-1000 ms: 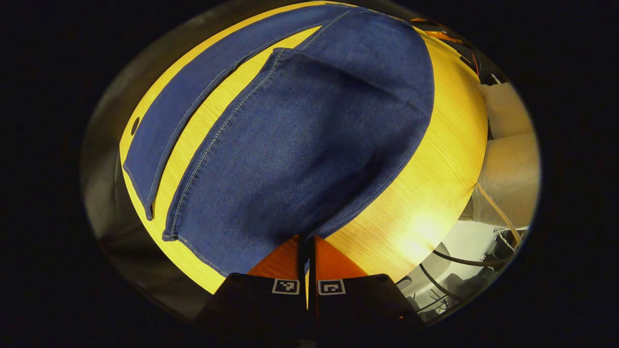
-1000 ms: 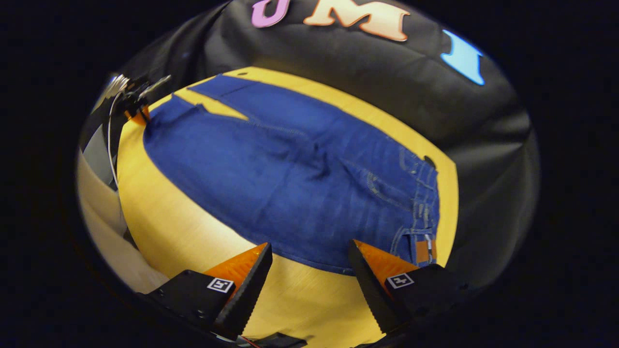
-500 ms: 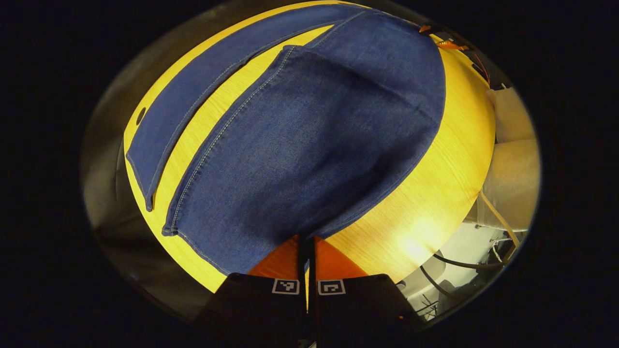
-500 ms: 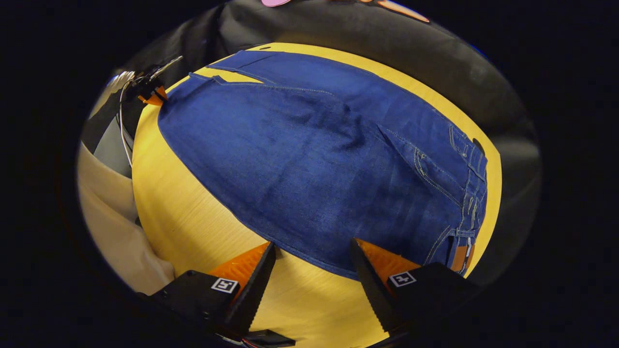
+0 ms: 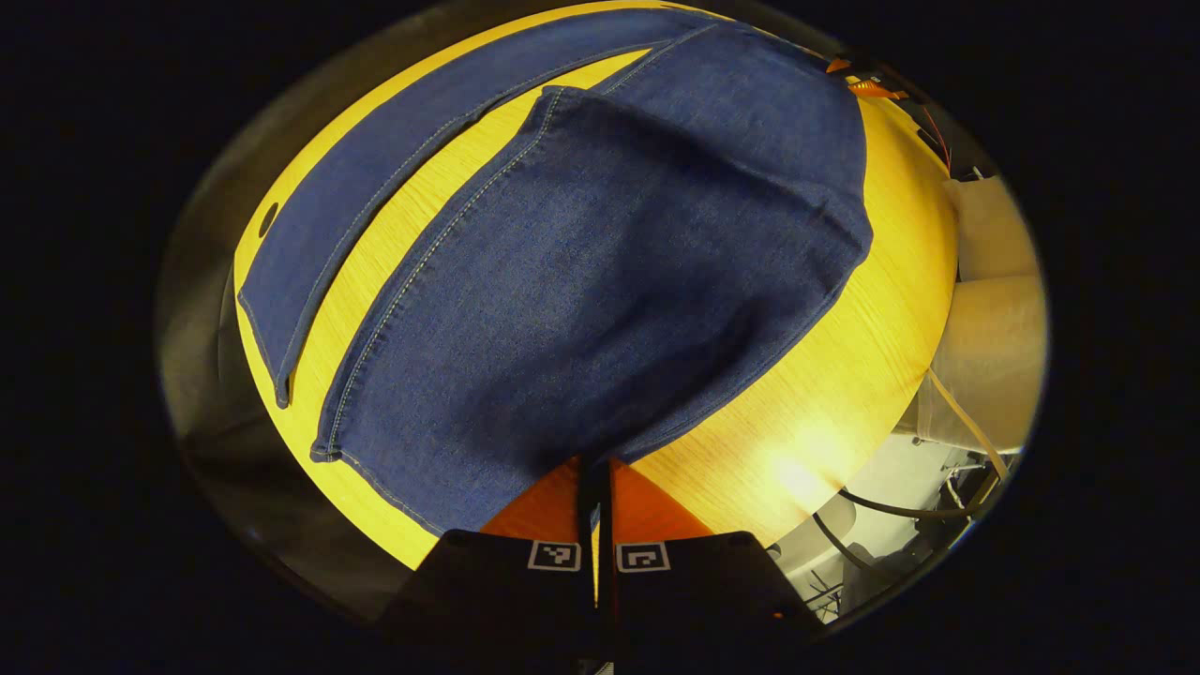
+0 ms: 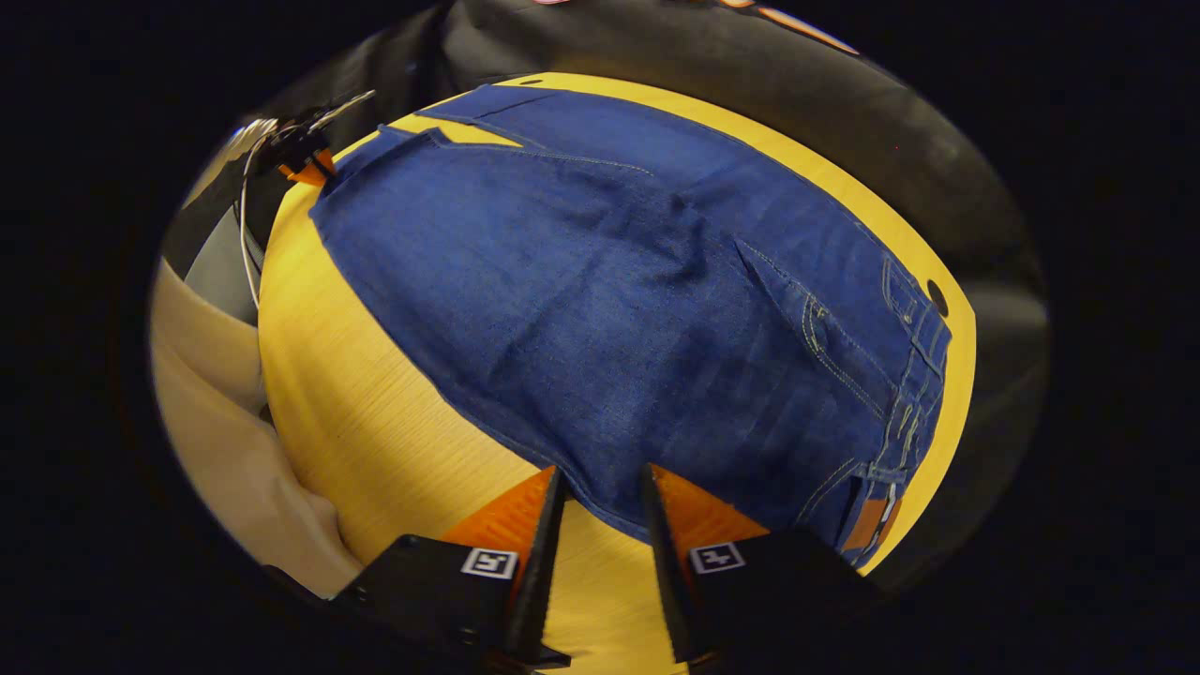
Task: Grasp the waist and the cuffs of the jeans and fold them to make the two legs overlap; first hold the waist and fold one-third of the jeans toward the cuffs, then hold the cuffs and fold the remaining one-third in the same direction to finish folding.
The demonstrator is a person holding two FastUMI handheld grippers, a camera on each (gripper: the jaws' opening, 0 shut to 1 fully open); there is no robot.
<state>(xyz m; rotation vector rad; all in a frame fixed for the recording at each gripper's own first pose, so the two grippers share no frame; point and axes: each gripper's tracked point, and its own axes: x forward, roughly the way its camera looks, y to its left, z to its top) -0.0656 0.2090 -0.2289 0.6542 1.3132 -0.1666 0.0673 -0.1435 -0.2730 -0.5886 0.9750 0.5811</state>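
Yellow wooden table (image 5: 844, 375), left gripper (image 5: 595, 469) clamped on jeans (image 5: 581, 281) cuff, right gripper (image 6: 600, 487) apart, unreadable waist patch (image 6: 867, 525).

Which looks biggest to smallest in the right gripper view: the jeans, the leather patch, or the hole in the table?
1. Jeans, by far the largest, spread over most of the table.
2. Patch at the waist, small.
3. Hole, smallest, though the fisheye edge squeezes both, so these two are close.

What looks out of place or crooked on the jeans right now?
The two legs of the blue denim jeans are not overlapped: a wedge of yellow wooden table shows between them. The lifted near leg also carries a diagonal crease.
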